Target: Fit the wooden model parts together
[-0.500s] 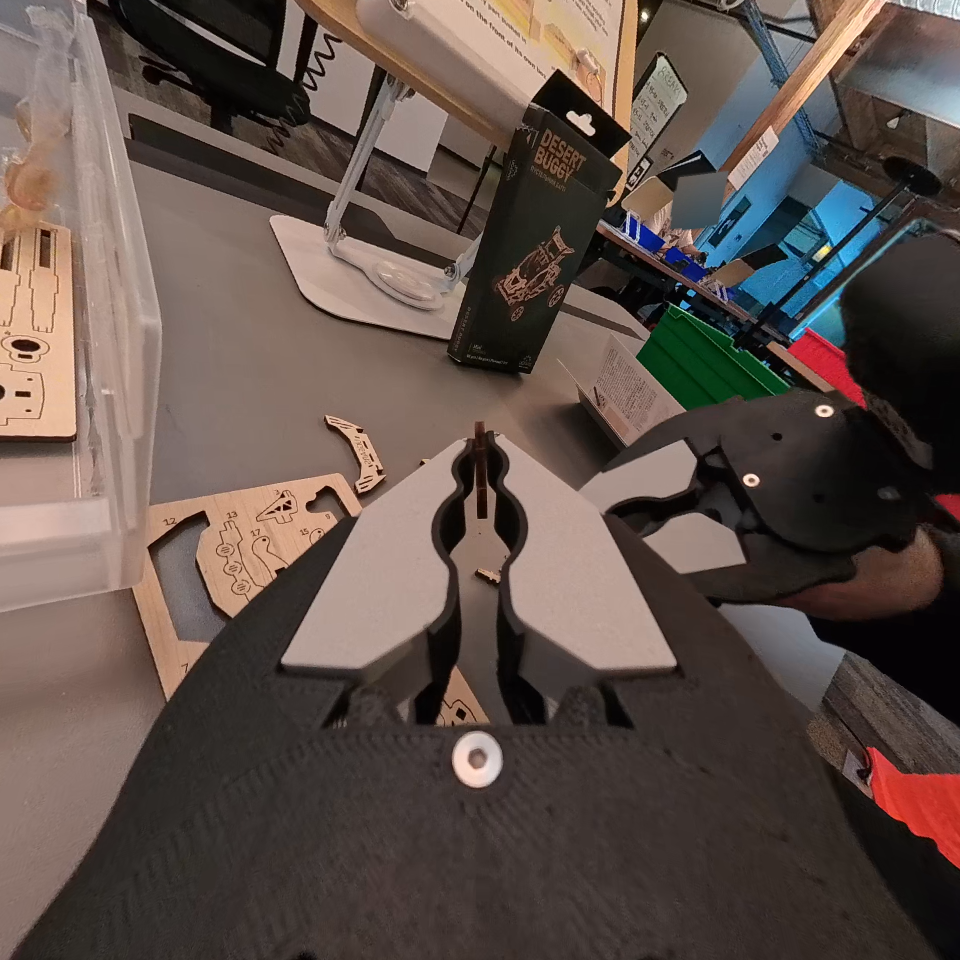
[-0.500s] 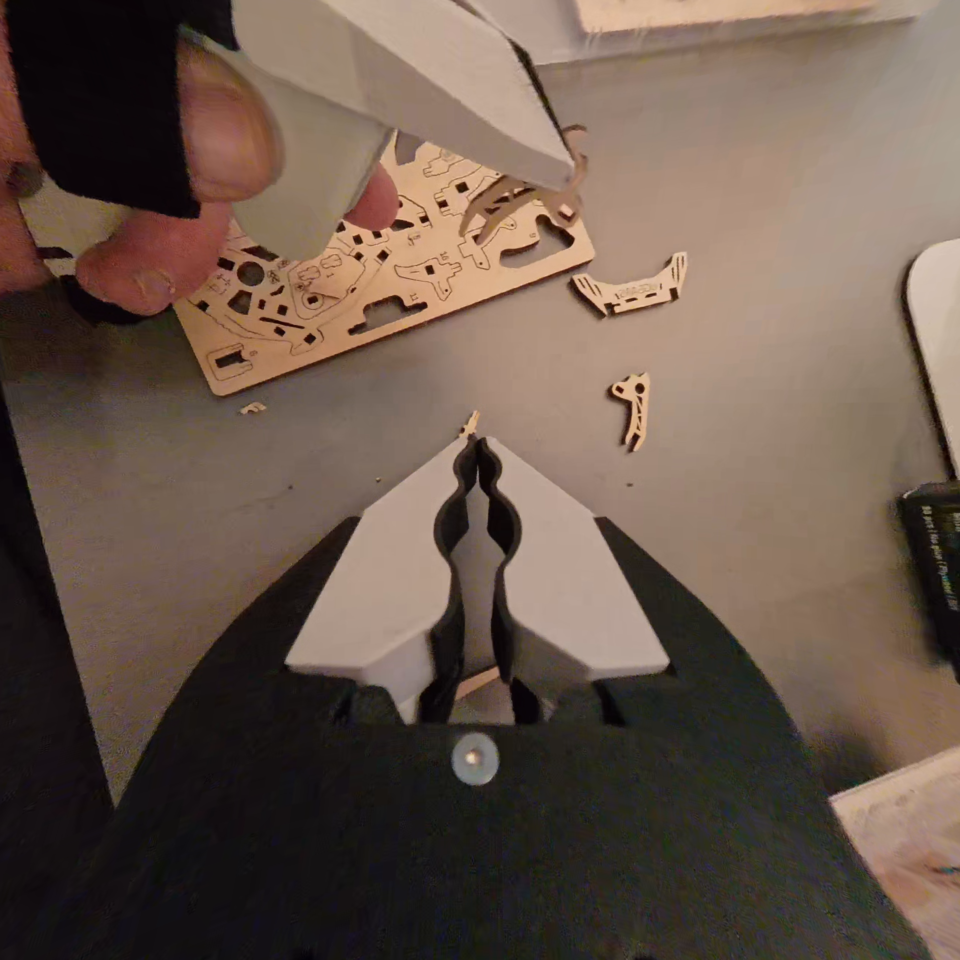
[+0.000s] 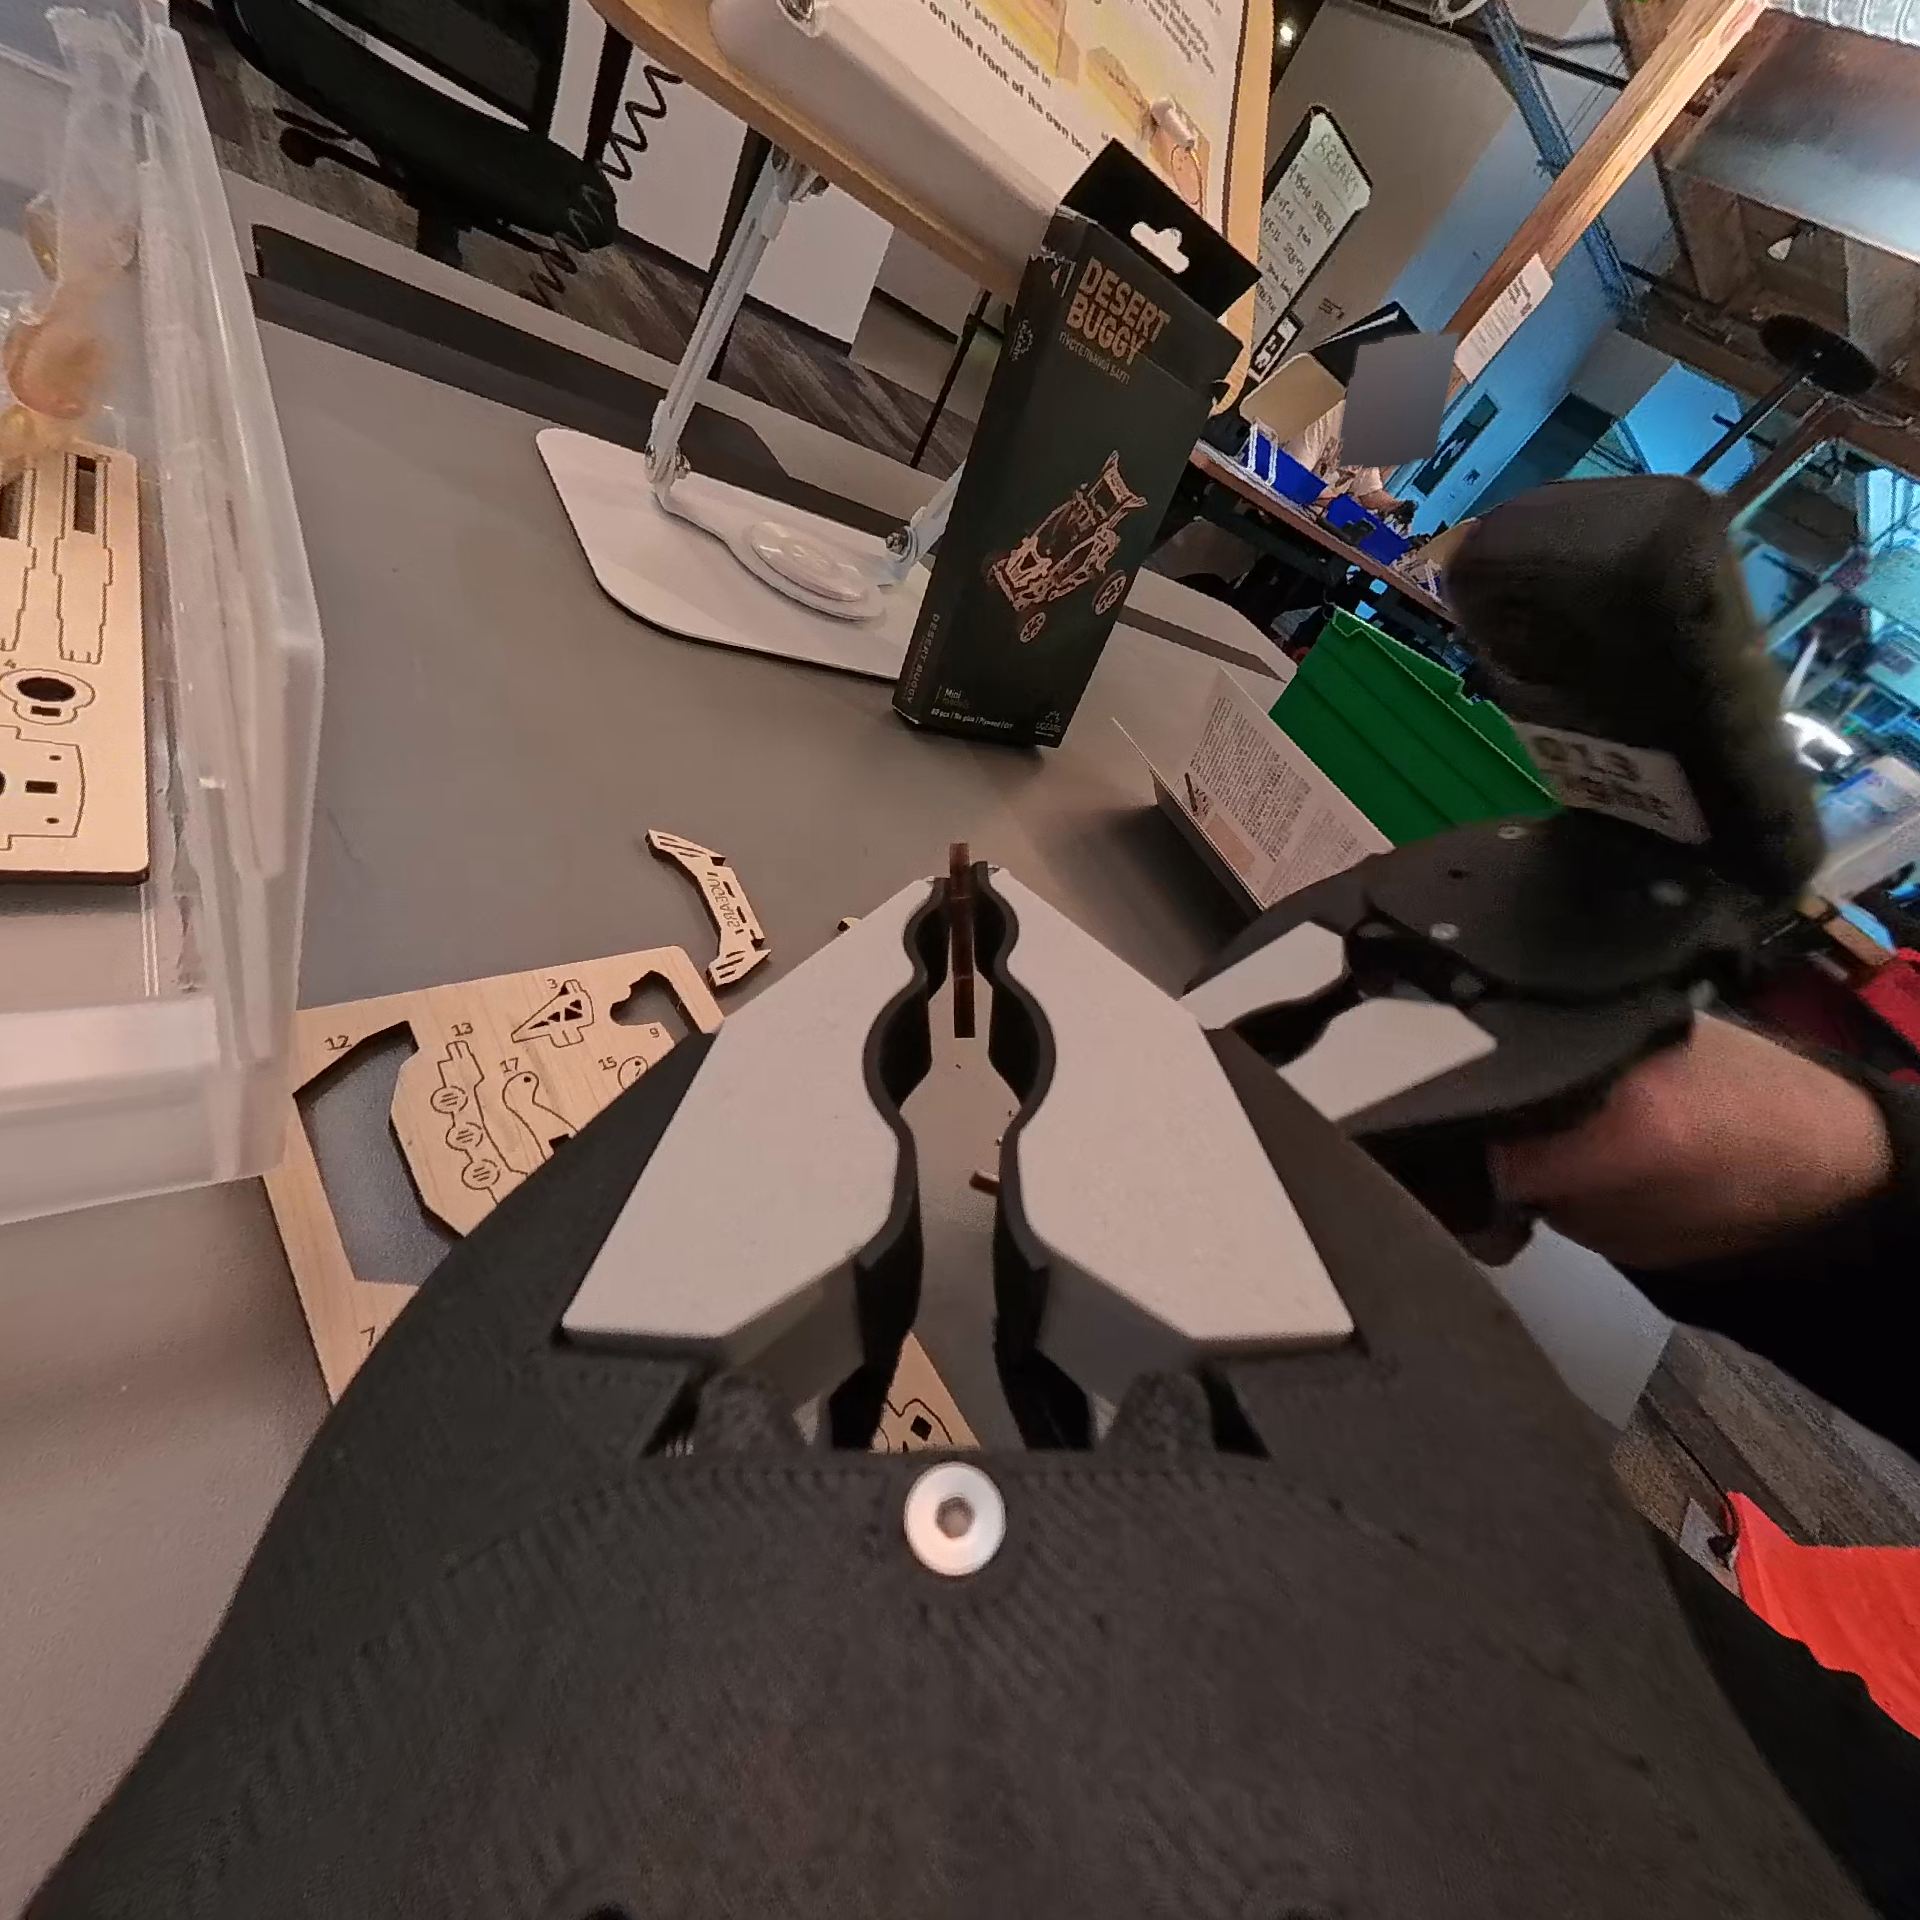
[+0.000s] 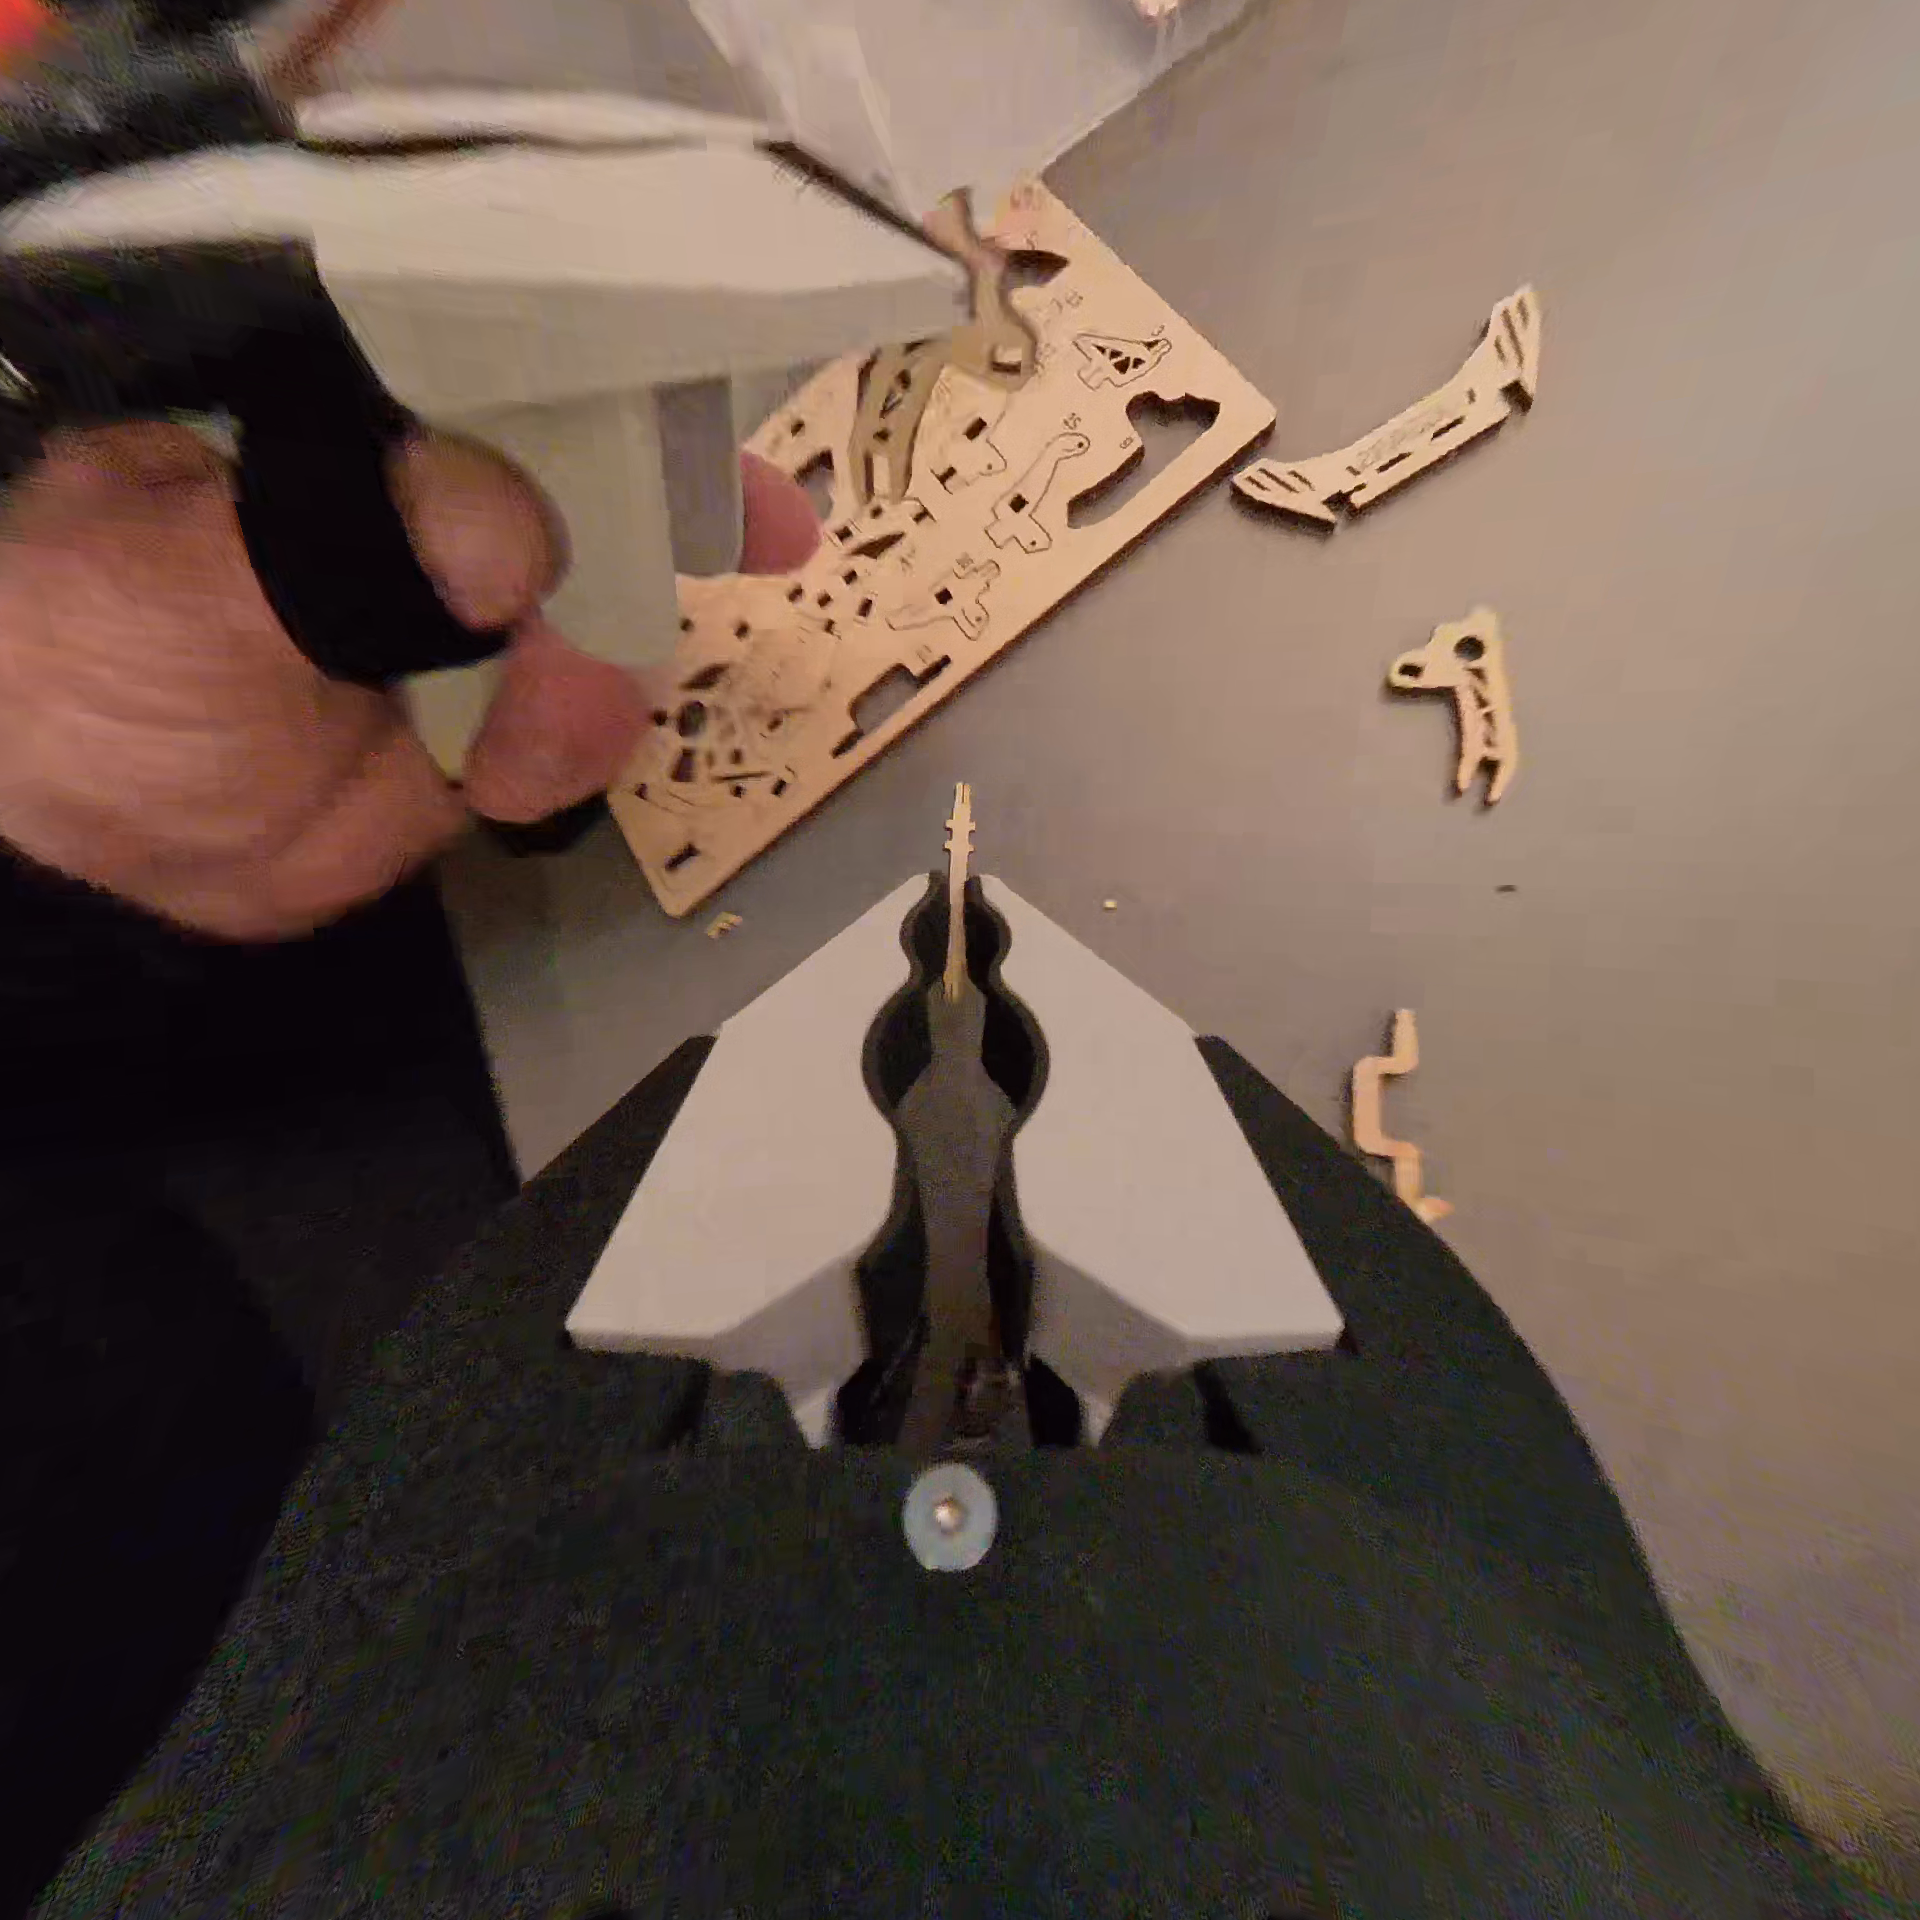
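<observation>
My left gripper [image 3: 960, 883] is shut on a thin wooden part [image 3: 960, 956], seen edge-on between its pads above the grey table [image 3: 520, 727]. In the right wrist view the left gripper [image 4: 935, 270] shows at the upper left, with that curved part [image 4: 987, 312] sticking out of its tip over the wooden sheet [image 4: 935, 540]. My right gripper [image 4: 960, 883] is shut on a thin notched wooden stick [image 4: 962, 842] that points forward from its tip. The right gripper [image 3: 1205, 1018] also shows at the right of the left wrist view, held by a hand.
Loose wooden parts [image 4: 1392, 436] [image 4: 1465, 696] [image 4: 1387, 1112] lie on the table to the right. A clear plastic box [image 3: 208, 623] with more sheets stands at the left. A dark product box [image 3: 1060, 499], a white stand base [image 3: 665, 540], a leaflet [image 3: 1268, 800] and a green bin [image 3: 1392, 727] lie beyond.
My right gripper has come up off the table with the thin stick in its pads and moved towards the left gripper. The left gripper keeps its part and has hardly moved.
</observation>
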`<state>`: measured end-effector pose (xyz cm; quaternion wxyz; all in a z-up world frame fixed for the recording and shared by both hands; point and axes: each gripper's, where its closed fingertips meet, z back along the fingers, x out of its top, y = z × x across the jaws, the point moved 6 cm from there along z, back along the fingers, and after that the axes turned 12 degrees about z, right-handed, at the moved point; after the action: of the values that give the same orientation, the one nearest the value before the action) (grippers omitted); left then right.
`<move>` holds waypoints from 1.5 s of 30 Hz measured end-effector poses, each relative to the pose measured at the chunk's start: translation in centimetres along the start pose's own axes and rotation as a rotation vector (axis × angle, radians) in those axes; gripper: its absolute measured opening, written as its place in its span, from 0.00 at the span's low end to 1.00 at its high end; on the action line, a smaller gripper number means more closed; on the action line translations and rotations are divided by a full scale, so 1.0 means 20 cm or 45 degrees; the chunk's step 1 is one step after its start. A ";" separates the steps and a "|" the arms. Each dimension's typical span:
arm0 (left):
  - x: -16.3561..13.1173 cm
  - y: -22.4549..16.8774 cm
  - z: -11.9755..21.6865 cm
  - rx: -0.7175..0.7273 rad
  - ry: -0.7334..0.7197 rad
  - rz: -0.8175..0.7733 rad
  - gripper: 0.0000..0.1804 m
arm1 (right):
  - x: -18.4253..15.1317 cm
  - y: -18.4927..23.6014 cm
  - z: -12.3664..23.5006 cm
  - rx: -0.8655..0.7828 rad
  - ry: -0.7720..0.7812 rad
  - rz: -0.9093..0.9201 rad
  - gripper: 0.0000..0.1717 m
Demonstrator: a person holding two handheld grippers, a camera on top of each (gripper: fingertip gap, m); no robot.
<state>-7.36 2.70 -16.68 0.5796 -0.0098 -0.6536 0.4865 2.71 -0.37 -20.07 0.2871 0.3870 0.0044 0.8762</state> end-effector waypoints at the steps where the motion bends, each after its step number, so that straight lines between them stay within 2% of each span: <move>1: 0.00 0.00 0.00 0.000 0.000 -0.001 0.01 | 0.00 0.00 0.00 0.094 -0.023 -0.108 0.00; 3: 0.00 0.00 0.00 0.001 0.004 -0.003 0.01 | -0.03 -0.02 0.00 0.142 0.019 -0.152 0.00; 6: 0.00 0.00 0.00 0.001 0.006 -0.001 0.01 | -0.06 -0.03 -0.02 0.098 0.079 -0.103 0.01; 10: 0.00 0.00 0.00 0.002 0.008 -0.002 0.01 | -0.04 -0.06 -0.01 -0.036 0.088 -0.070 0.01; 12: 0.00 0.00 0.00 0.000 0.006 -0.001 0.01 | -0.05 -0.07 -0.01 -0.037 0.074 -0.092 0.01; 16: 0.00 0.00 0.00 -0.002 0.007 0.000 0.01 | -0.05 -0.09 0.01 -0.160 0.096 0.057 0.03; 18: 0.00 0.00 0.00 -0.002 0.007 -0.001 0.01 | -0.05 -0.07 0.02 -0.145 0.103 0.097 0.15; 19: 0.00 0.00 0.00 -0.001 0.007 -0.001 0.01 | -0.04 -0.06 0.01 -0.142 0.108 0.103 0.17; 21: 0.00 0.00 0.00 -0.002 0.006 0.000 0.01 | -0.05 -0.06 0.02 -0.199 0.129 0.178 0.12; 23: 0.00 0.00 0.00 -0.004 0.004 0.002 0.01 | -0.06 -0.04 0.02 -0.208 0.159 0.221 0.16; 26: 0.00 0.00 0.00 -0.005 0.004 0.002 0.01 | -0.09 -0.03 0.06 -0.347 0.235 0.421 0.15; 30: 0.00 0.00 0.00 -0.005 0.006 -0.002 0.01 | -0.12 -0.04 0.08 -0.416 0.258 0.577 0.00; 33: 0.00 0.00 0.00 -0.005 0.003 -0.003 0.01 | -0.11 -0.05 0.07 -0.458 0.251 0.663 0.00; 36: 0.00 0.00 0.00 -0.005 0.001 -0.006 0.01 | -0.08 -0.03 0.07 -0.366 0.178 0.577 0.00; 38: 0.00 0.00 0.00 -0.005 0.000 -0.006 0.01 | -0.06 -0.03 0.07 -0.240 0.098 0.338 0.00; 40: 0.00 0.00 0.00 -0.005 0.002 -0.007 0.01 | -0.05 -0.05 0.09 -0.074 -0.018 -0.001 0.00; 41: 0.00 0.00 0.00 -0.005 0.002 -0.007 0.01 | -0.07 -0.07 0.10 -0.063 0.008 -0.050 0.00; 44: 0.00 0.00 0.00 -0.007 0.004 -0.005 0.01 | -0.10 -0.11 0.11 -0.241 0.119 0.154 0.00; 45: 0.00 0.00 0.00 -0.007 0.004 -0.004 0.01 | -0.08 -0.10 0.12 -0.278 0.094 0.229 0.04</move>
<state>-7.28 2.67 -16.67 0.5813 -0.0113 -0.6540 0.4839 6.29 0.02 -19.86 0.2475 0.3198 -0.1152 0.9073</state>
